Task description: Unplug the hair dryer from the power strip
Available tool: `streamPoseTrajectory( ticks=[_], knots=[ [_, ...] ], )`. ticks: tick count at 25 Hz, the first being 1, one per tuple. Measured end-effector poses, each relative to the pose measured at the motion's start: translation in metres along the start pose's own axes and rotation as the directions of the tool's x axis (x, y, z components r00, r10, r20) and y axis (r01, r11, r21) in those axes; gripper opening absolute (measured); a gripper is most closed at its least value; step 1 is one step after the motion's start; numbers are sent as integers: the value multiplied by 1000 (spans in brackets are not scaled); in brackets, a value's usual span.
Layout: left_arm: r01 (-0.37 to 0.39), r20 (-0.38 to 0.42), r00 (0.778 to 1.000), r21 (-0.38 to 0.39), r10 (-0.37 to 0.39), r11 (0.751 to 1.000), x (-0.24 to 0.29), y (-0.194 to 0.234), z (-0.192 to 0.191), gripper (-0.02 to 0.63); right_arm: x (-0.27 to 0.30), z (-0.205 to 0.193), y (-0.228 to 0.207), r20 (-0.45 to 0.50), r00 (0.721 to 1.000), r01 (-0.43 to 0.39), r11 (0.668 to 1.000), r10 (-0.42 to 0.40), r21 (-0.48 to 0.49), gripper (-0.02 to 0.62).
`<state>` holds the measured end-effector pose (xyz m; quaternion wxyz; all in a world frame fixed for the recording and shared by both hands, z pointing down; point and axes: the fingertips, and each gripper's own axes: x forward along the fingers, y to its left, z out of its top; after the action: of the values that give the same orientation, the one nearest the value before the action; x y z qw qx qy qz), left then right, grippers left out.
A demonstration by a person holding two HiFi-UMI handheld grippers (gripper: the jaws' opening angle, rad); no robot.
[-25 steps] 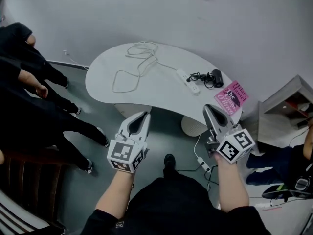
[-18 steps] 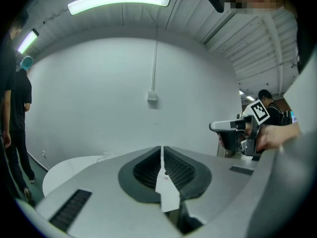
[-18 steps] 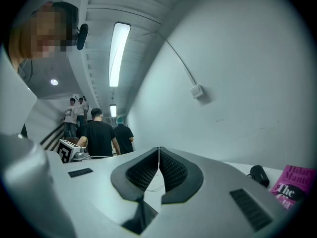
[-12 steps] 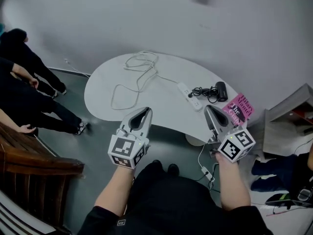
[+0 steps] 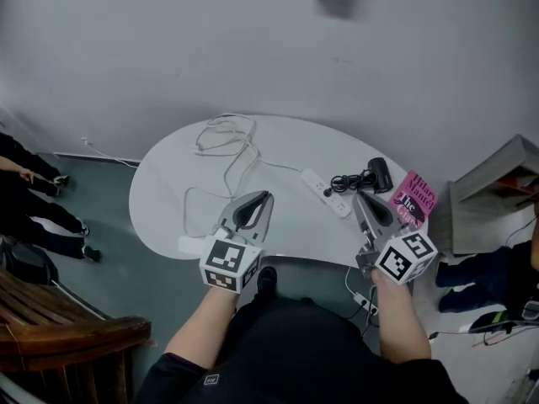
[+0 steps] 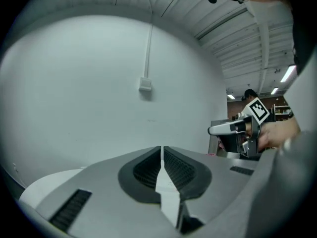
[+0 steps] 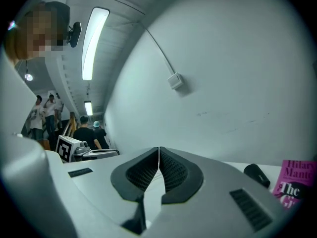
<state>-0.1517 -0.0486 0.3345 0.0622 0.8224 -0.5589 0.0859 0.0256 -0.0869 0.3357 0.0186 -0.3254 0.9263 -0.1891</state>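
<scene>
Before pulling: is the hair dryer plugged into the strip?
Seemingly plugged in: black cord from the hair dryer ends on the power strip.
</scene>
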Motion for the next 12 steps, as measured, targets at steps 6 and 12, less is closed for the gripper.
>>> streamPoseTrajectory(
  ticks=[6,12],
  knots=[
    [122,6,992,13,-122,992,36,43,-8,28,40,3,-4,39,991,127,992,-126,-18,35],
    [234,-12,972,12,-234,972,71,50,-16,28,45,-8,-15,23,969,247,969,-247,-3,35]
  ],
)
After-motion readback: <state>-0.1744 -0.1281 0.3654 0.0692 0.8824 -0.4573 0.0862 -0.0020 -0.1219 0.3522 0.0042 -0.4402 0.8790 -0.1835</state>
